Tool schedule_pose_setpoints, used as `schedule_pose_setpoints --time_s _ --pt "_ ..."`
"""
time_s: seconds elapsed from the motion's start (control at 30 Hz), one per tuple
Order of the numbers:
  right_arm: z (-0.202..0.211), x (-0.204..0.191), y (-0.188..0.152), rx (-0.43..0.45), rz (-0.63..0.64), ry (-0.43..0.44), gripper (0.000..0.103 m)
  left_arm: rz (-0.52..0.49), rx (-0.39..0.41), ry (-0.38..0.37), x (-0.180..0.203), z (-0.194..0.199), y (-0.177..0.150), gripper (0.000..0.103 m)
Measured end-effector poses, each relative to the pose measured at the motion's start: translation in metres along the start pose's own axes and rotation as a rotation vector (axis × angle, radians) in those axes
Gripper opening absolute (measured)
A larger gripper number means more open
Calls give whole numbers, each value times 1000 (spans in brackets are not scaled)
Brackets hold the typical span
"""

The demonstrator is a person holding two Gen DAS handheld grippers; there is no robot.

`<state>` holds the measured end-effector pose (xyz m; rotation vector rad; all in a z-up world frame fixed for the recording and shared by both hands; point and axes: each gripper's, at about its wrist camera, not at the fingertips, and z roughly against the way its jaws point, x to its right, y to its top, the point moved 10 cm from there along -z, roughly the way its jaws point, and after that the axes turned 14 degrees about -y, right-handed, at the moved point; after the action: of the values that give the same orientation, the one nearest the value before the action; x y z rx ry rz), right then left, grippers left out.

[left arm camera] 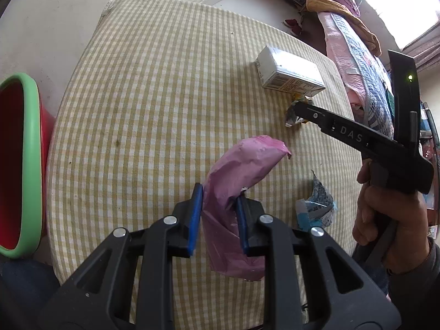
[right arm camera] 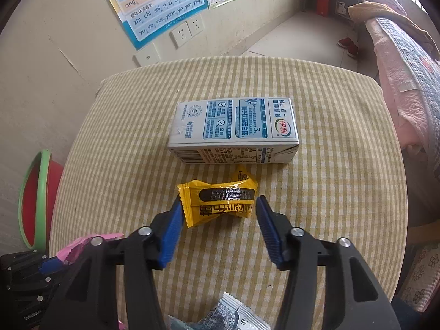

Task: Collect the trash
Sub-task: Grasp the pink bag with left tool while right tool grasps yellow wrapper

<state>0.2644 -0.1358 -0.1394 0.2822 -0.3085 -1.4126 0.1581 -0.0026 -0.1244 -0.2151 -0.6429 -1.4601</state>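
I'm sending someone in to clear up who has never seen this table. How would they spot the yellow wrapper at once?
Find the table with the yellow checked cloth. On it lies a white and blue milk carton on its side; the yellow wrapper lies just in front of it, between the fingers of the right gripper. It is the only bright yellow piece, crinkled, with a black printed band; the other wrappers are pink or grey.

One milk carton (right arm camera: 233,130). Three wrappers: pink (left arm camera: 242,181), yellow (right arm camera: 220,200), grey-blue (left arm camera: 316,206). One red bin (left arm camera: 19,165), green rim. One checked table (left arm camera: 165,110). Two wall sockets (right arm camera: 188,33). Two grippers: left gripper (left arm camera: 217,217), right gripper (right arm camera: 220,231).
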Motion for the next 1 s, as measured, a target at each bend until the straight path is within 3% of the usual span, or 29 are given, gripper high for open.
schedule_pose_setpoints --time_s 0.2,0.53,1.0 --pt "11 -3 -4 8 1 19 31 -2 11 -3 2 2 2 23" --pt "55 -16 -13 56 21 39 30 -13 81 -7 10 33 4 23" --pt "112 -78 -37 118 110 87 30 35 222 17 -12 107 -6 23"
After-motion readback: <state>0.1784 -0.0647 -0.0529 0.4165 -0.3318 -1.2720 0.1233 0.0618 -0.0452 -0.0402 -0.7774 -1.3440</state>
